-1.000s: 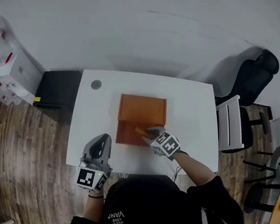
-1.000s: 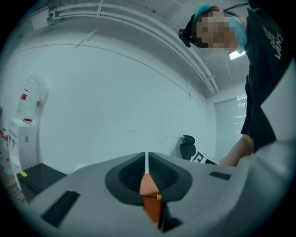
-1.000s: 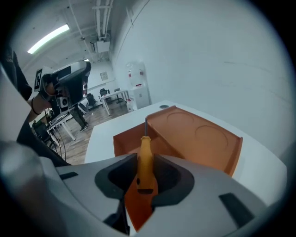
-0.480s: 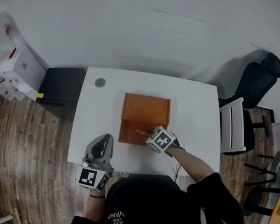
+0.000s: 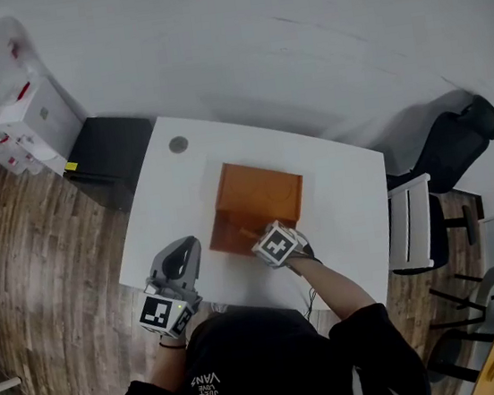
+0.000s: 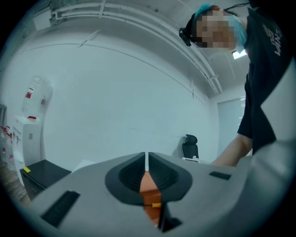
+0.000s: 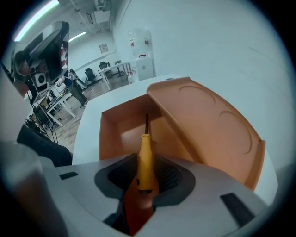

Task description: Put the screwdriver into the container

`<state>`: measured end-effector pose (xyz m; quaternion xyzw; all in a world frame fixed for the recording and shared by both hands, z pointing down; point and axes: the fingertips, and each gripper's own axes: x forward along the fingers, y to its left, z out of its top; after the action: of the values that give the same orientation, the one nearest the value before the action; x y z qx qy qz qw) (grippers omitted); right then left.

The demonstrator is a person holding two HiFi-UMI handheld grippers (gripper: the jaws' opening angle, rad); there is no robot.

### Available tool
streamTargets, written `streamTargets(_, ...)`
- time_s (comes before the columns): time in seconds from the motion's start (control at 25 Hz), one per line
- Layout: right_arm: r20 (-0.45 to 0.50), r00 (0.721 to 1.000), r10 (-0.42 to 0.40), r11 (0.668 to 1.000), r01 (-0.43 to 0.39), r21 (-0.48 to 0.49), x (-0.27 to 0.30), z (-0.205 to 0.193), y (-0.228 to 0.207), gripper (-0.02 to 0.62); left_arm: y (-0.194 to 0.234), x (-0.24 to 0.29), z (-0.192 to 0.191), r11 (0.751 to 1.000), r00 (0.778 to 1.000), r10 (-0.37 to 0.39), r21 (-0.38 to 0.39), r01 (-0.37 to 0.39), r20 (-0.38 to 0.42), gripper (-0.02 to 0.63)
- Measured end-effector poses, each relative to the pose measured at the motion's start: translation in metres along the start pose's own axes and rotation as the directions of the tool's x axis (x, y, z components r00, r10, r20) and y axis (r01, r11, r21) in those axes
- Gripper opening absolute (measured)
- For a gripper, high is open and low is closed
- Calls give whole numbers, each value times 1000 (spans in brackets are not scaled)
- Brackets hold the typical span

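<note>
An orange container (image 5: 230, 236) stands open on the white table (image 5: 345, 188), its lid (image 5: 260, 192) leaning back on the far side. In the right gripper view the box (image 7: 115, 129) lies just ahead and the lid (image 7: 208, 120) rises at the right. My right gripper (image 5: 254, 236) holds a yellow-handled screwdriver (image 7: 144, 157) at the container's near edge, with the dark shaft pointing into the box. The pads still press the handle while the jaws are opening. My left gripper (image 5: 180, 251) rests shut and empty on the table's near left. Through its slit (image 6: 146, 162) a strip of the container (image 6: 148, 185) shows.
A small grey disc (image 5: 178, 144) lies at the table's far left corner. A black cabinet (image 5: 102, 157) and a white water dispenser (image 5: 24, 113) stand to the left. A black office chair (image 5: 442, 139) and a white chair (image 5: 408, 220) stand on the right.
My right gripper has tilted and shifted a little toward the container with the screwdriver still in it. The left gripper has stayed where it was.
</note>
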<state>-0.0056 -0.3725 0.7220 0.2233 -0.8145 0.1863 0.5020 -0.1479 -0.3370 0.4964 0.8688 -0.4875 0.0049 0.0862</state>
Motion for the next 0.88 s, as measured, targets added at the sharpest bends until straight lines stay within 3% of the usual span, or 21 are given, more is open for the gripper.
streamTargets(0.16,21,1000,14,1000,-13,-15,2,3,3,161,-3,1,3,1000,1000,-10,-5,11,3,31)
streamTargets(0.56,31,999,-11,1000,10,12,-5,2,0,161,-8,4,7,999,999,-33,-12,33,0,31)
streamTargets(0.72,72,997,-5,1000,3,25,-11,6,3,161,-6,3,1,999,999,-51,19,50,14,31)
streamTargets(0.88,166,984,-56,998,49,50,-32,19,1,130,-7,4,2,998,998,-57,6,57,14,31)
